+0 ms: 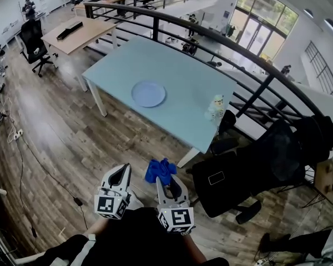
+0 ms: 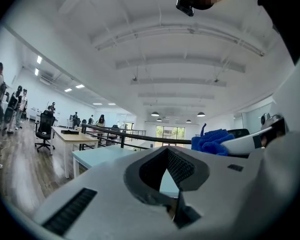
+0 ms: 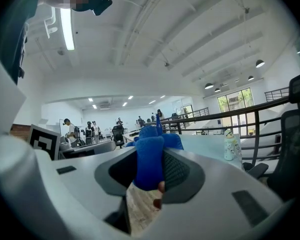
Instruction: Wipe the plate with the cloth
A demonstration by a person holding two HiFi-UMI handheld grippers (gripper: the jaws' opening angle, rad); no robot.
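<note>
Cloth (image 3: 149,159): lower end hidden in right gripper (image 3: 149,178) jaws | item (image 1: 216,106) at table (image 1: 183,71) edge: too small to identify | plate (image 1: 149,93) on table: surface too small to judge

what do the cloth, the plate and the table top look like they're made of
The crumpled blue cloth: soft, fuzzy fabric, likely microfibre; it bunches in folds.
The round pale blue plate: smooth, probably plastic or glazed ceramic; can't tell which.
The pale blue table top: smooth, matt, maybe painted or frosted glass.
</note>
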